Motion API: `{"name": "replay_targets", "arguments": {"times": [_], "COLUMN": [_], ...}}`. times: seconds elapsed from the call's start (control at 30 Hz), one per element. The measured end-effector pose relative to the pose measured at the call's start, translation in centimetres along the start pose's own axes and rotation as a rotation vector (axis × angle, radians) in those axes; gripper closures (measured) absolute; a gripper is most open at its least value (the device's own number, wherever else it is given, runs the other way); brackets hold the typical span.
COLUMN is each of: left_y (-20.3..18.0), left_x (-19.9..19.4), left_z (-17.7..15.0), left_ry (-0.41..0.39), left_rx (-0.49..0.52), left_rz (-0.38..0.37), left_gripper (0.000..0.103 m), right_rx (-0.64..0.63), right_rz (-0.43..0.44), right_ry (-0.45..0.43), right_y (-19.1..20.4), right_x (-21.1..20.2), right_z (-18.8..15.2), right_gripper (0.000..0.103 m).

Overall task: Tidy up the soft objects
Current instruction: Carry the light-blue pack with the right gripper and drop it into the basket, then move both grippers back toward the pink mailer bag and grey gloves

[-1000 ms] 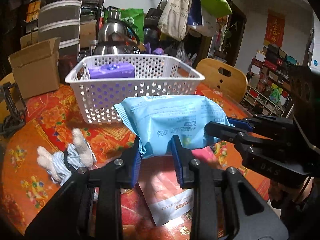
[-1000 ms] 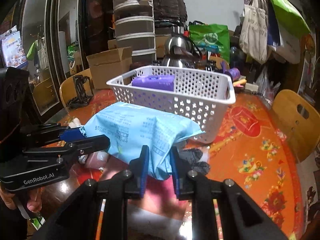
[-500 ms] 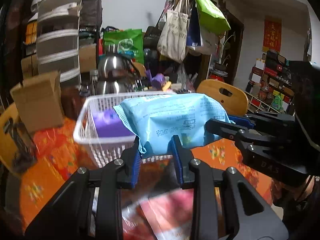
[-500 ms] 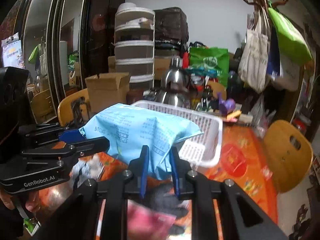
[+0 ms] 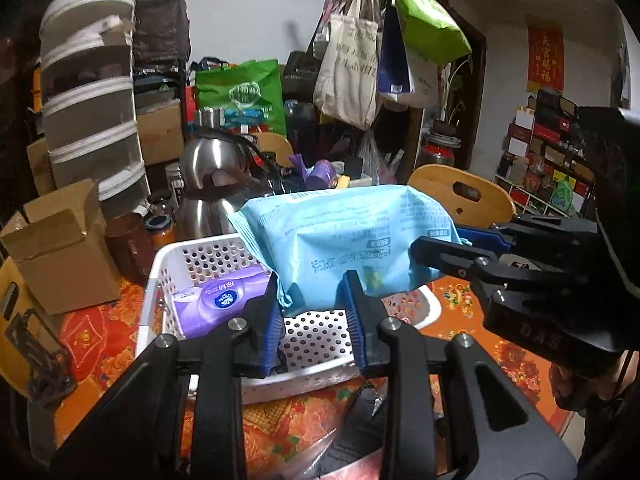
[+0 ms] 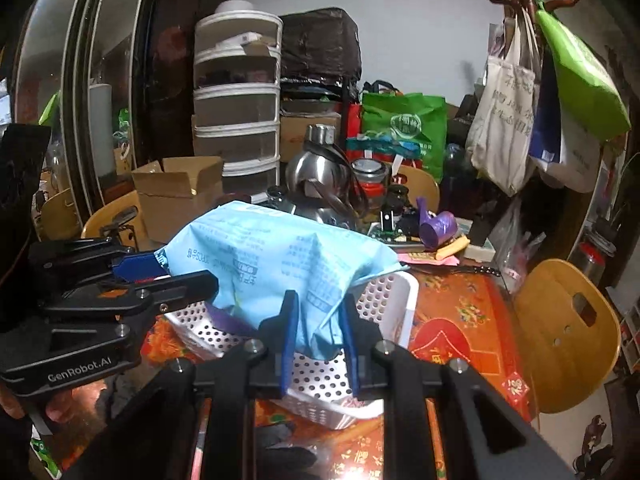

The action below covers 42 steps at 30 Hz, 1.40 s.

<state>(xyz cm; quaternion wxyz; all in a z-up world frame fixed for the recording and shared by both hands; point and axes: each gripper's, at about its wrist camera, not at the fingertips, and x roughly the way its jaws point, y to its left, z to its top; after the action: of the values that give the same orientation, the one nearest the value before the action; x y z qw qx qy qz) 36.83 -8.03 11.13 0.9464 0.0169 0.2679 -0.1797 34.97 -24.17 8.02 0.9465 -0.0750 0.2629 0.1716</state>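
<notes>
Blue pack: I have the soft light-blue pack up in the air over the white perforated basket, its lower edge above the rim and clear of the basket floor.
Left claw: my left gripper is clenched on the pack's near bottom edge, blue pads pressing the wrapper from both sides.
Right claw: my right gripper is likewise clamped on the pack's other end; in the left view it comes in from the right side.
Basket room: a purple pack lies along the basket's left wall; the rest of the floor I can see is bare, under and to the right of the blue pack.
Table: the basket sits on the red-and-orange patterned tablecloth, with open cloth toward the right edge.
Behind: a steel kettle stands close behind the basket's far wall, jars beside it.
Left side: a cardboard box stands near the table's left edge.
Right side: a wooden chair stands off the table's right edge.
Near edge: dark and pinkish items lie below my claws, too blurred to name.
</notes>
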Motion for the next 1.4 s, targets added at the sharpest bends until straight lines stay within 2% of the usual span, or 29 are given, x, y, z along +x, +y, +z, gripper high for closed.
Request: {"name": "replay_targets", "arguments": {"times": [0.33, 0.4, 0.43, 0.47, 0.5, 0.53, 0.57, 0.6, 0.7, 0.8, 1.13, 1.27, 1.4], "left_y": [2.9, 3.5, 3.9, 4.3, 4.8, 5.1, 5.5, 5.7, 6.0, 5.3, 4.8, 5.1, 4.4], "left_x": [6.3, 7.4, 8.0, 8.3, 8.5, 8.2, 8.0, 7.7, 7.1, 6.7, 3.9, 1.0, -1.7], "left_z": [-1.4, -1.7, -1.9, -2.1, -2.5, -2.8, -3.0, -3.1, -3.4, -3.7, -6.2, -9.0, -13.4], "left_ry": [0.076, 0.099, 0.113, 0.12, 0.117, 0.111, 0.105, 0.103, 0.109, 0.123, 0.186, 0.209, 0.251], "left_rx": [-0.062, -0.078, -0.085, -0.096, -0.108, -0.116, -0.124, -0.132, -0.151, -0.104, -0.128, -0.155, -0.163], "left_rz": [0.011, 0.037, 0.059, 0.079, 0.096, 0.095, 0.096, 0.09, 0.051, 0.088, 0.116, 0.13, 0.137], "left_gripper": [0.076, 0.065, 0.054, 0.039, 0.032, 0.025, 0.024, 0.024, 0.023, 0.022, 0.022, 0.022, 0.022], "right_rx": [0.011, 0.014, 0.017, 0.026, 0.034, 0.037, 0.038, 0.037, 0.068, 0.079, 0.117, 0.142, 0.163], "right_rz": [0.017, -0.003, -0.022, -0.023, -0.022, -0.031, -0.046, -0.053, -0.03, -0.025, -0.015, -0.033, -0.043], "right_ry": [0.051, 0.051, 0.06, 0.073, 0.089, 0.096, 0.096, 0.095, 0.094, 0.096, 0.12, 0.131, 0.157], "right_y": [-0.9, -1.0, -1.1, -1.2, -1.3, -1.4, -1.5, -1.6, -2.2, -2.2, -1.4, -1.3, -0.8], "right_x": [5.4, 6.3, 6.6, 6.8, 7.0, 7.1, 7.1, 7.0, 6.7, 6.2, 3.9, 1.5, -1.0], "right_z": [-0.9, -1.3, -1.5, -1.7, -2.0, -2.2, -2.5, -2.7, -2.9, -3.0, -5.3, -7.8, -11.8], "right_gripper": [0.084, 0.084, 0.083, 0.078, 0.066, 0.06, 0.05, 0.046, 0.046, 0.045, 0.043, 0.042, 0.034]}}
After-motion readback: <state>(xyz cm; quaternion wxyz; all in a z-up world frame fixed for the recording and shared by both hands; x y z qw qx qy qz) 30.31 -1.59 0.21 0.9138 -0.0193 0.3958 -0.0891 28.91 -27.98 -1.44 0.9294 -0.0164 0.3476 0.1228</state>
